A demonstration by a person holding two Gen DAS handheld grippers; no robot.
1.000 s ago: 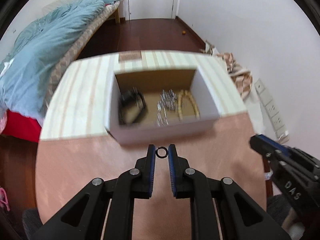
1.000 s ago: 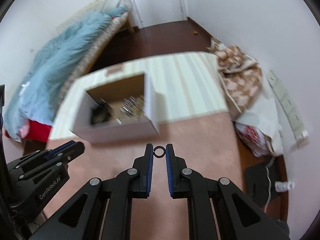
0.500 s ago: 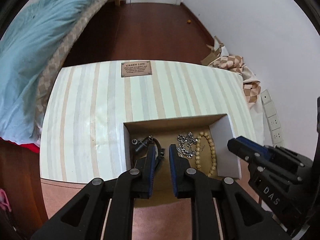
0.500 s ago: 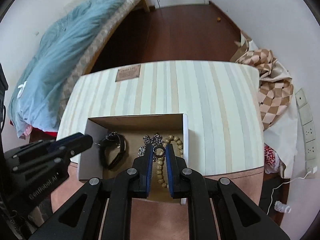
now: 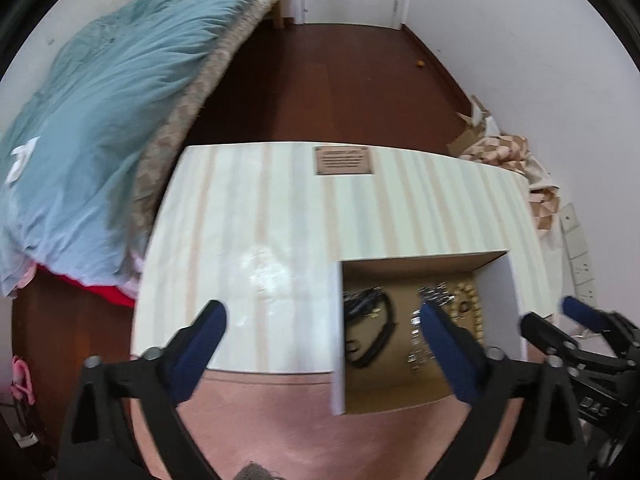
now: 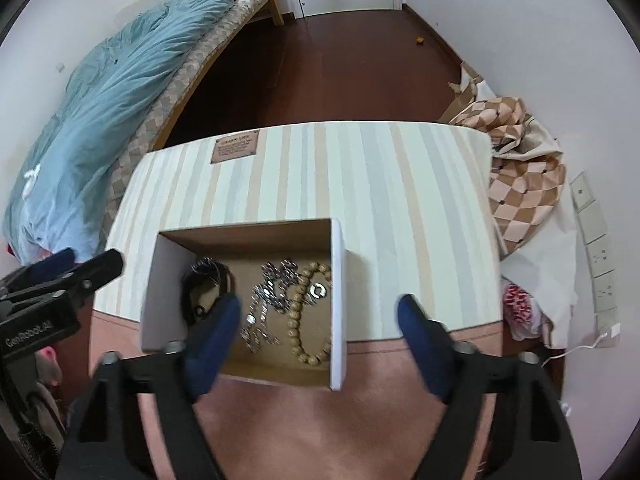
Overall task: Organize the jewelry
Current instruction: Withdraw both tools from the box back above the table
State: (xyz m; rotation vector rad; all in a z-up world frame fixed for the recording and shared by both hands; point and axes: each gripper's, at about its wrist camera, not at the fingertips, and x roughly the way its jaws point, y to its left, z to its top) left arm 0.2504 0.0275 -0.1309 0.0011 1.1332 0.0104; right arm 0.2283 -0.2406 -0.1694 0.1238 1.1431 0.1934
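An open white cardboard box (image 6: 337, 304) (image 5: 337, 320) sits on the table. Inside lie a black bracelet (image 6: 204, 284) (image 5: 370, 328), a silver chain (image 6: 272, 292) (image 5: 424, 328), a wooden bead bracelet (image 6: 304, 320) (image 5: 468, 312), a silver ring (image 6: 318, 290) among the beads and a small black ring (image 6: 199, 311) by the black bracelet. My right gripper (image 6: 320, 314) is open and empty above the box. My left gripper (image 5: 322, 320) is open and empty, over the box's left wall. Each gripper shows at the edge of the other's view, the left (image 6: 60, 280) and the right (image 5: 580, 332).
The table has a striped cloth (image 6: 380, 184) with a brown label (image 6: 235, 146) at the back and a pink surface (image 6: 320, 420) in front. A bed with a blue quilt (image 5: 92, 128) is to the left. A checkered cloth (image 6: 528, 184) lies to the right, by wall sockets (image 6: 600, 248).
Both grippers were shut on small rings above the box; both have opened wide and the rings now lie in the box. The left gripper has shifted left.
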